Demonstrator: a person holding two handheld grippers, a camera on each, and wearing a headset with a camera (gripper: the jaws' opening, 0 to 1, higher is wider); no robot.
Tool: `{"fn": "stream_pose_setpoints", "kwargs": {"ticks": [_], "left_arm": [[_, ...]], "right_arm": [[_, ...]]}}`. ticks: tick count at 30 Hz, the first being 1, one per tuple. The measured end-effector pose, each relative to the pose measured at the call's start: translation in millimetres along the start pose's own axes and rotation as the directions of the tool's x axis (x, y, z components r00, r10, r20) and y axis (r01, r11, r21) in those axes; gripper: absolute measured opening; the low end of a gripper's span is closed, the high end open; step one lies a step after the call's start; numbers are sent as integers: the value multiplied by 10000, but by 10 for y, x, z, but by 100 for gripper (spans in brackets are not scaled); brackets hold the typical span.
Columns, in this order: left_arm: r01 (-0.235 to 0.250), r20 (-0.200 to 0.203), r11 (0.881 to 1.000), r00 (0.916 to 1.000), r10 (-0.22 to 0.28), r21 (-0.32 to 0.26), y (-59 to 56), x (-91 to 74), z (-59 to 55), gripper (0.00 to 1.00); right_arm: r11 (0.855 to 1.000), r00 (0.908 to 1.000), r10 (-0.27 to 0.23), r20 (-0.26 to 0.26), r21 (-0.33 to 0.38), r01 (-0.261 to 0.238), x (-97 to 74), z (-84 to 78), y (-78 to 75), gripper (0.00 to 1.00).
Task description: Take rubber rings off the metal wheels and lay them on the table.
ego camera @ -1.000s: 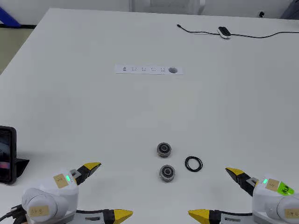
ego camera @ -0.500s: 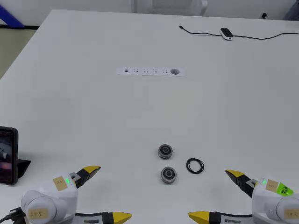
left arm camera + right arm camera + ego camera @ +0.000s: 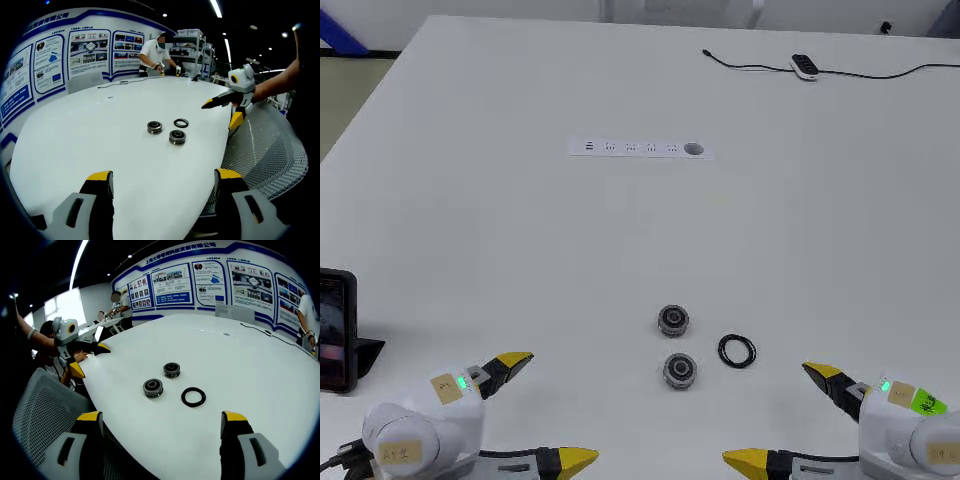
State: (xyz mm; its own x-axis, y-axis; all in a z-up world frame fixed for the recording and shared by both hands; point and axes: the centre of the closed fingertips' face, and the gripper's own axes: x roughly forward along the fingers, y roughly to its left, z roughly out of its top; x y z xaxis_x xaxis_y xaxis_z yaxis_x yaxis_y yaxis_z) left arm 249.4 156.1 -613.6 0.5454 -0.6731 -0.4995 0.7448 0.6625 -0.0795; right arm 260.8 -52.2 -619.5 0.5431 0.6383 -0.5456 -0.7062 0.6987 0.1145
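Hovering at the near edge of the tabletop (image 3: 520,230), the left claw (image 3: 552,408) and right claw (image 3: 777,413) both stand spread wide, holding nothing. Between them, clear of both, sit the far wheel (image 3: 672,320) and near wheel (image 3: 679,370), close together but not touching. One rubber ring (image 3: 736,351) lies flat just right of them. Open surface surrounds the group; a power strip (image 3: 638,148) lies well beyond.

White table (image 3: 520,230) under ceiling strip lights (image 3: 216,7), blue poster boards (image 3: 200,280) lining the wall.
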Motion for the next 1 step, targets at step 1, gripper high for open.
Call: {"fn": "stream_pose_setpoints", "kwargs": {"ticks": [1], "left_arm": [[-4, -11, 10000, 10000, 4, 34, 2, -1, 1, 85]], "right_arm": [[10000, 10000, -11, -2, 26, 11, 1, 0, -4, 99]]}}
